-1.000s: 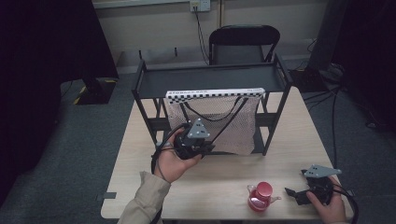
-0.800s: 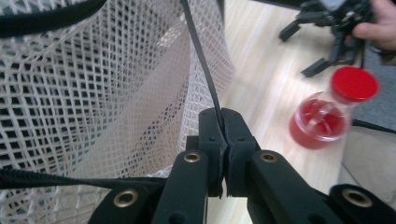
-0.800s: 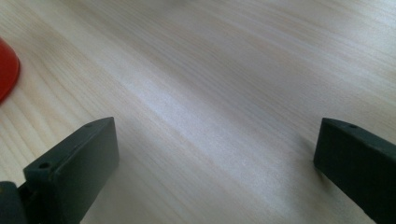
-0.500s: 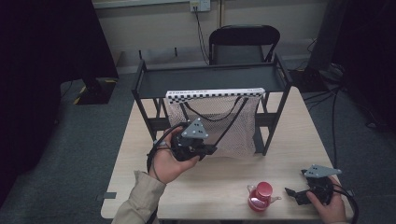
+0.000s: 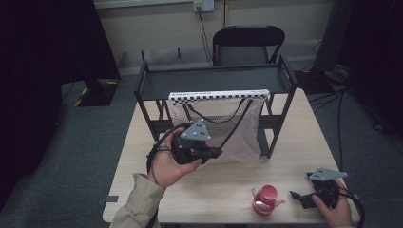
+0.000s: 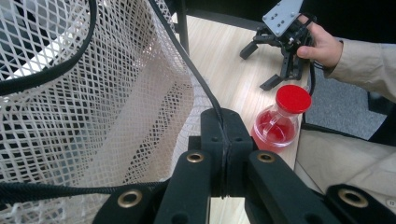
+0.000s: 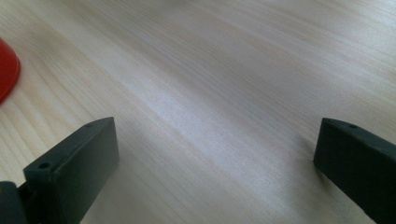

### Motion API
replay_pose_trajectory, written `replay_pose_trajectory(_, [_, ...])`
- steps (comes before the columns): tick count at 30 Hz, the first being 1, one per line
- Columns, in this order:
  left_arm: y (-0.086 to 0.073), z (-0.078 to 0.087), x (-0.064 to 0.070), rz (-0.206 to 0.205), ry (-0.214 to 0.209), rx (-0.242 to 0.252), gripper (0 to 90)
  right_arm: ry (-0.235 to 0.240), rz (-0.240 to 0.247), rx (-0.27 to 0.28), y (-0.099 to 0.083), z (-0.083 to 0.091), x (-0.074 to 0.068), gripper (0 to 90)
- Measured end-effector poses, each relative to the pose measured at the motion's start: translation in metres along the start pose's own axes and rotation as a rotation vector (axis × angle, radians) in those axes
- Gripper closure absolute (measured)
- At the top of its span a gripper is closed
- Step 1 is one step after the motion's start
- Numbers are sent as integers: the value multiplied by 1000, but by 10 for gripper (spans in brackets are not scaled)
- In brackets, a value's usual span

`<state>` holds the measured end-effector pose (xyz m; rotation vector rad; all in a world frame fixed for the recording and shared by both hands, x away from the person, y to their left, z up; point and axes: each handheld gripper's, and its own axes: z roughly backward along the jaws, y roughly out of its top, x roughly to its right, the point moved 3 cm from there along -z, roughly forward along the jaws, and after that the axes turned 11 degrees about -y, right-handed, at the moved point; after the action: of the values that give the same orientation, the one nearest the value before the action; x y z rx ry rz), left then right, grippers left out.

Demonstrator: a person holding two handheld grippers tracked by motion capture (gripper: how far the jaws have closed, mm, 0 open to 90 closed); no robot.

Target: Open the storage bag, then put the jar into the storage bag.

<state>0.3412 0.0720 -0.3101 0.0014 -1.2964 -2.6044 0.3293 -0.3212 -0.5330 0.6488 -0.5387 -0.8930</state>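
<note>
Under the rack (image 5: 215, 80), the left claw (image 6: 223, 154) pinches the net bag's (image 6: 116, 93) cord, seemingly opening it, while the right claw (image 5: 297, 197), spread on the tabletop (image 5: 214, 185), must next grasp the flask (image 5: 265, 201).

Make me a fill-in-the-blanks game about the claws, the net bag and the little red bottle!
1. The left claw is shut on the net bag's black ____.
2. The flask holds red liquid and has a ____ cap.
3. The right claw is ____, with bare table between its jaws.
4. The net bag hangs from a black ____.

Missing words: cord; red; open; rack
</note>
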Motion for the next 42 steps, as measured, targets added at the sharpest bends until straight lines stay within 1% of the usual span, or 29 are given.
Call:
replay_pose_trajectory(4, [3, 4, 3, -12, -14, 4, 895, 0, 0, 0, 0, 0, 0, 0])
replay_pose_trajectory(12, [8, 11, 7, -20, -37, 24, 895, 0, 0, 0, 0, 0, 0, 0])
replay_pose_trajectory(16, [11, 13, 9, -31, -32, 28, 895, 0, 0, 0, 0, 0, 0, 0])
replay_pose_trajectory(19, [12, 16, 10, -51, -33, 22, 895, 0, 0, 0, 0, 0, 0, 0])
replay_pose_trajectory(20, [12, 16, 11, -66, -38, 10, 895, 0, 0, 0, 0, 0, 0, 0])
replay_pose_trajectory(21, [13, 16, 12, -79, -31, -1, 894, 0, 0, 0, 0, 0, 0, 0])
replay_pose_trajectory(22, [13, 17, 11, -76, -31, -7, 895, 0, 0, 0, 0, 0, 0, 0])
replay_pose_trajectory(23, [14, 16, 12, -89, -35, -18, 895, 0, 0, 0, 0, 0, 0, 0])
replay_pose_trajectory(28, [15, 14, 12, -94, -39, -33, 895, 0, 0, 0, 0, 0, 0, 0])
replay_pose_trajectory(29, [15, 14, 11, -91, -34, -32, 895, 0, 0, 0, 0, 0, 0, 0])
replay_pose_trajectory(32, [13, 14, 10, -82, -37, -26, 894, 0, 0, -1, 0, 0, 0, 0])
replay_pose_trajectory(35, [12, 13, 9, -80, -42, -31, 895, 0, 0, -1, 0, 0, 0, 0])
replay_pose_trajectory(39, [15, 14, 10, -91, -44, -34, 895, 0, 0, -2, 0, 0, 0, 0])
replay_pose_trajectory(42, [15, 14, 11, -104, -42, -50, 895, -3, -3, -2, 0, 0, 0, 0])
